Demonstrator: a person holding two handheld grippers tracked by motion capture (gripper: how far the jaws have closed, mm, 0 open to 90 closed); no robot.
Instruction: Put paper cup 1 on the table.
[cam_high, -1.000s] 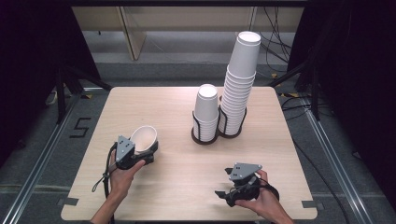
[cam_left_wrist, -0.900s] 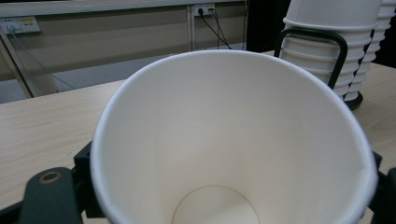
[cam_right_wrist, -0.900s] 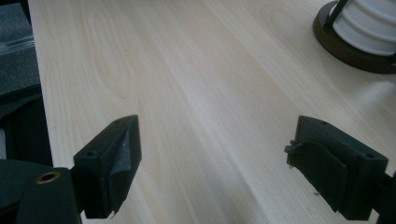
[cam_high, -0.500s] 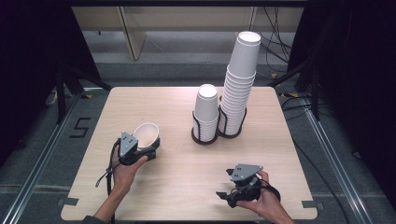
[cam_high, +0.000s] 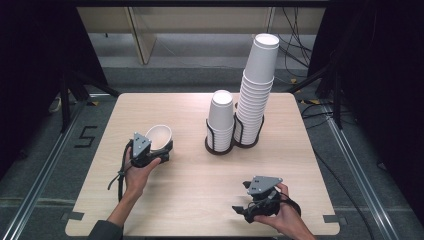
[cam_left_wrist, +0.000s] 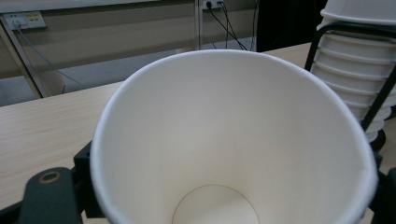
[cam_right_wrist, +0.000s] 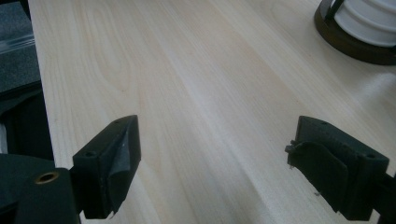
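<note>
A white paper cup (cam_high: 159, 136) is being pinched on its side by the left gripper (cam_high: 156, 148) at the table's (cam_high: 190, 200) near left, presumably for stacking, while the right gripper (cam_high: 252, 205) is being kept spread, empty.

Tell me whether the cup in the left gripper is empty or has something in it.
Empty. The left gripper view looks straight into the paper cup and shows its bare white bottom, with nothing inside.

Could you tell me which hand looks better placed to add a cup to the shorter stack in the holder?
Left, probably. The left gripper already grips a white paper cup, near the shorter stack of white cups. The right gripper sits open and empty at the wooden table's near edge.
</note>
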